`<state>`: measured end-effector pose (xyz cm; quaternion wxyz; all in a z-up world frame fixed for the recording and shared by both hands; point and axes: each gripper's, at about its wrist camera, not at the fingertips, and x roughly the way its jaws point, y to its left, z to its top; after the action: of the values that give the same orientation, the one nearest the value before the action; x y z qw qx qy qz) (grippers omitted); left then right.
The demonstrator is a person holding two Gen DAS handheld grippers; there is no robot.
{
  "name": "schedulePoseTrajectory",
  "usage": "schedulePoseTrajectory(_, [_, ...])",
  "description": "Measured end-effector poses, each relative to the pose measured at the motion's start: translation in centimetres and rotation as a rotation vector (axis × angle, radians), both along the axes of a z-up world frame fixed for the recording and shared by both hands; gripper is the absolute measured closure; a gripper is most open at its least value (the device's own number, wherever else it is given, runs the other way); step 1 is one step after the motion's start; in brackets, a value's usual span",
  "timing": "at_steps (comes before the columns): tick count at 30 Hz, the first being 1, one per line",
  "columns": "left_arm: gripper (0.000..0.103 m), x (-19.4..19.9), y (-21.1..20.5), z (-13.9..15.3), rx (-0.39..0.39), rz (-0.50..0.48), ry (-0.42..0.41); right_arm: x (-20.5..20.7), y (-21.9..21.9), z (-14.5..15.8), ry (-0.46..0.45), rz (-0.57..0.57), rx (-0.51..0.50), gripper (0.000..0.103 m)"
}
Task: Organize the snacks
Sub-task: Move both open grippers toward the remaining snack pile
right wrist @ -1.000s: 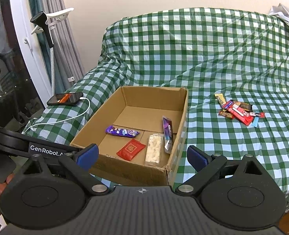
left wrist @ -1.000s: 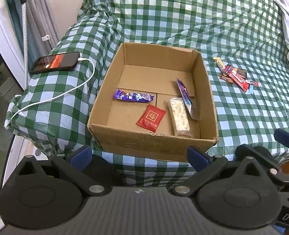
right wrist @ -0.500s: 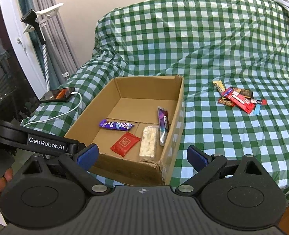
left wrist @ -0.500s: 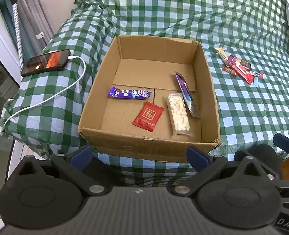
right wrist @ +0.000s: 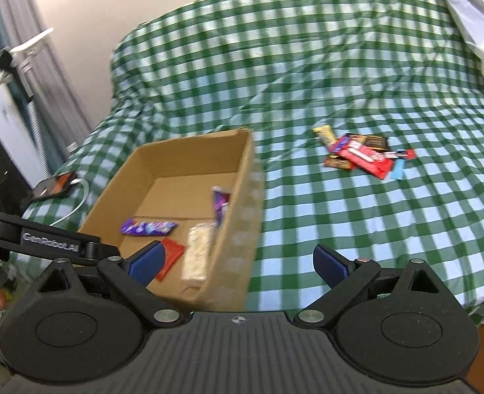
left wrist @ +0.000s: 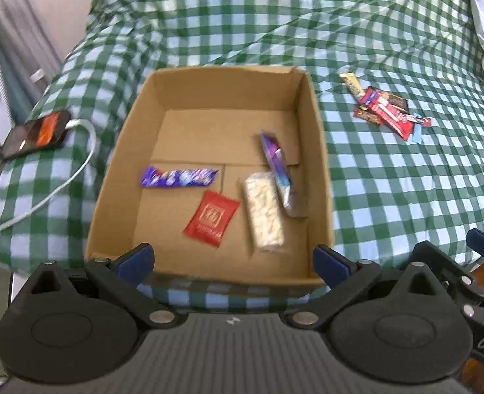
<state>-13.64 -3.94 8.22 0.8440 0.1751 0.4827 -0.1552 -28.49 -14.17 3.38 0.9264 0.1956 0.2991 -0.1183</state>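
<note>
Both our tools wide apart, nothing between fingers. Left tool (left wrist: 232,257) hangs over near edge of cardboard box (left wrist: 317,151); right tool (right wrist: 238,259) just off box's right wall. Box sits on bed (left wrist: 389,180) with green checked cover. Inside we see red packet (left wrist: 211,217), pale bar (left wrist: 263,210), purple bar (left wrist: 178,177), and purple pouch (left wrist: 278,167) leaning on right wall. Further out, loose snack pile (right wrist: 361,156) on cover, well apart from box. Phone (left wrist: 35,133) with white cable (left wrist: 54,193) off left.

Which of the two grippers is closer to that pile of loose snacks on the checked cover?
Right. The right gripper faces the pile across open cover; the left gripper sits over the cardboard box.
</note>
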Motion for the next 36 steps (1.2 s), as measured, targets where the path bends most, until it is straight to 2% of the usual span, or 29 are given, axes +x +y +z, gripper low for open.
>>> schedulePoseTrajectory(11, [0.0,3.3,-10.5,-0.4,-0.003,-0.13,-0.022,0.7,-8.6,-2.0,0.027,-0.172,-0.005,0.006])
schedulePoseTrajectory(20, [0.0,8.5,-19.3,-3.5,0.008,-0.158,-0.019,2.3,-16.1,-3.8,0.044,-0.289,-0.021,0.006])
schedulePoseTrajectory(23, [0.0,10.8,-21.8,-4.9,0.017,-0.155,0.006,3.6,-18.3,-4.7,0.05,-0.304,-0.032,0.006])
schedulePoseTrajectory(29, [0.0,16.5,-26.6,-8.0,0.011,-0.112,0.042,7.7,-22.2,-7.0,0.049,-0.265,-0.083,0.006])
schedulePoseTrajectory(36, [0.0,24.5,-32.4,-12.6,-0.017,-0.07,0.1,14.5,-26.8,-11.3,0.056,-0.126,-0.15,0.006])
